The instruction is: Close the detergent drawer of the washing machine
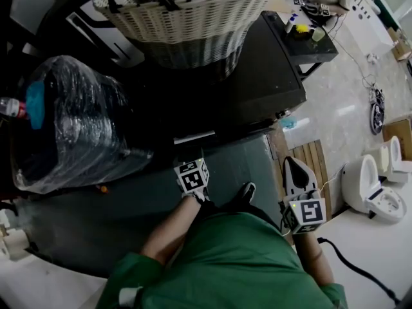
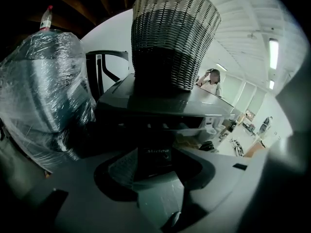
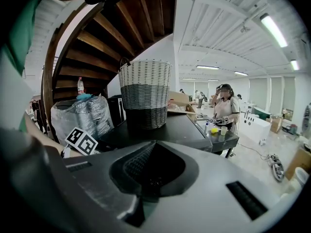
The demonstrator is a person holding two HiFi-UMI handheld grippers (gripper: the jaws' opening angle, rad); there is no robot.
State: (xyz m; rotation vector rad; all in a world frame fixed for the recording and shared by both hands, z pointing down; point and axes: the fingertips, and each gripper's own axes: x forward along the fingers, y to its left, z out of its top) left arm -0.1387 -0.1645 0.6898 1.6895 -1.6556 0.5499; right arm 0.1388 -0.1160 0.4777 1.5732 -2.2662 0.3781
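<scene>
The left gripper (image 1: 192, 158) was right up at the front of the washer (image 1: 257, 76), jaws apart, with the drawer (image 2: 155, 155) standing between them. Its dark branded face filled the gap. I couldn't tell whether either jaw actually touched it.

The drawer lay dead ahead of that gripper, on the washer's front just under the top edge. A pale strip of tray showed past the front from above, so I judged it to be out and not yet home. Its long axis ran straight into the washer, away from the person, so I reckoned the push would have to follow that line without drifting sideways.

The right gripper (image 1: 291, 166) hung well apart on the person's right, beyond the washer's corner. Its jaws were together with nothing in them. The left was plainly the nearer one, and this looked like its job.

As for the count, there was one washer and one drawer, and two grippers, of which only one was in play. One basket (image 1: 187, 18) sat on the washer's top, back from the front edge and clear of the drawer. One big film-wrapped jug (image 1: 71, 121) stood beside the washer on the left, near the drawer but not in its path.
</scene>
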